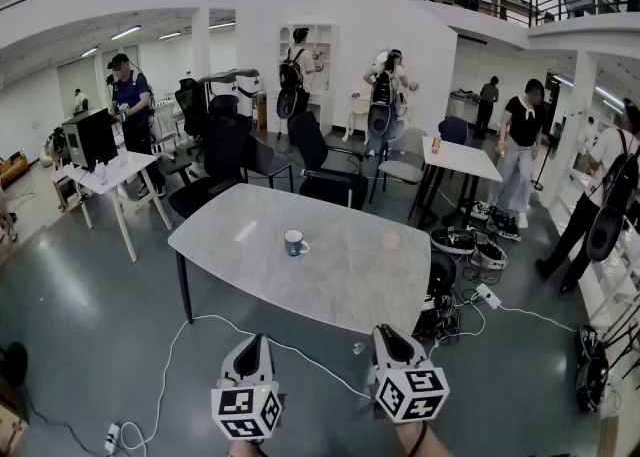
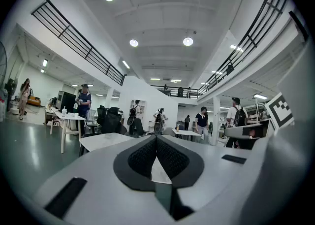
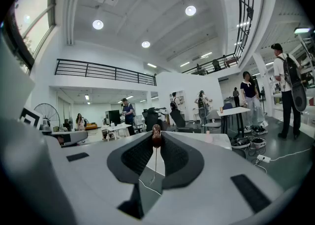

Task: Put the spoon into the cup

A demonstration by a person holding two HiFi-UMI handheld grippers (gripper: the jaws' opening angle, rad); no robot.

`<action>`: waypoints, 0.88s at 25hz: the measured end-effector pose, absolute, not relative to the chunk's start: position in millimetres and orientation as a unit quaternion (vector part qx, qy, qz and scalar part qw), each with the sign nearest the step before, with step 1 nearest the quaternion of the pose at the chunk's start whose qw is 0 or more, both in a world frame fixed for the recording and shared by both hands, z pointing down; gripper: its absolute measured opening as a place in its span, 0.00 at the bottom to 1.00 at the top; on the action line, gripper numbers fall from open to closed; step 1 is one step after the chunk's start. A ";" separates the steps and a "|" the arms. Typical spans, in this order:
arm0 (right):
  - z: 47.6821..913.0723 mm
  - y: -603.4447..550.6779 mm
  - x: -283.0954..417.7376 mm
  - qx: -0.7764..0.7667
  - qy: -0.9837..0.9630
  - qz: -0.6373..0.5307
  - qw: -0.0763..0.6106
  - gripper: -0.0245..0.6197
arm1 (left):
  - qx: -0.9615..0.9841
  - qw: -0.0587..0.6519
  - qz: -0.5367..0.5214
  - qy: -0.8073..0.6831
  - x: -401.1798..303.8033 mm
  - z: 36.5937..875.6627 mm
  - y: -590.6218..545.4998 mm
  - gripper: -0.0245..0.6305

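A blue cup [image 1: 295,243] stands upright near the middle of the pale marble table [image 1: 345,285]. Both grippers hover low in the head view, in front of the table's near edge and well short of the cup. My right gripper [image 1: 383,332] is shut on a thin spoon [image 3: 156,139]. Its brown end sticks out at the fingertips and its slim handle runs back between the pads in the right gripper view. My left gripper [image 1: 262,339] is shut, its pads [image 2: 170,157] meeting with nothing between them. The left gripper view does not show the cup.
Black office chairs [image 1: 330,180] line the table's far side. A white cable [image 1: 200,323] crosses the floor under the table, and a heap of cables and a power strip [image 1: 487,295] lies at its right end. Other tables [image 1: 462,158] and several people stand farther back.
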State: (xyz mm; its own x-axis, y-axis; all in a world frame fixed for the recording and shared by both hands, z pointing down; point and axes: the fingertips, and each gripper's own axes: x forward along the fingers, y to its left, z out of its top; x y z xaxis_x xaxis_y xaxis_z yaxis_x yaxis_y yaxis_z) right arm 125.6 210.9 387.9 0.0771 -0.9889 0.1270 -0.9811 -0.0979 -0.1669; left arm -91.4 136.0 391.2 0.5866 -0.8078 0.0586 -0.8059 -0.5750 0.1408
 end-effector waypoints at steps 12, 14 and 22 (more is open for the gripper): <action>378.4 189.4 105.5 -0.737 0.668 -0.104 0.028 0.15 | 0.889 0.082 -0.011 -0.450 -111.3 390.5 114.8 0.07; 379.0 186.5 100.9 -0.737 0.667 -0.104 0.031 0.15 | 0.891 0.082 -0.008 -0.447 -115.0 393.1 112.6 0.07; 395.3 176.3 85.2 -0.735 0.667 -0.119 0.022 0.15 | 0.888 0.096 0.008 -0.450 -130.9 412.6 103.5 0.07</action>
State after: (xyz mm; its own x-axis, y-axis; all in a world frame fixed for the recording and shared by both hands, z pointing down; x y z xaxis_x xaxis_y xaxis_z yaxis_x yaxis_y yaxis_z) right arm 85.2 176.3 395.3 0.0826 -0.9860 0.1447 -0.9754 -0.1098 -0.1912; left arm -130.9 103.5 412.6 0.5943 -0.7979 0.1006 -0.8009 -0.5759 0.1639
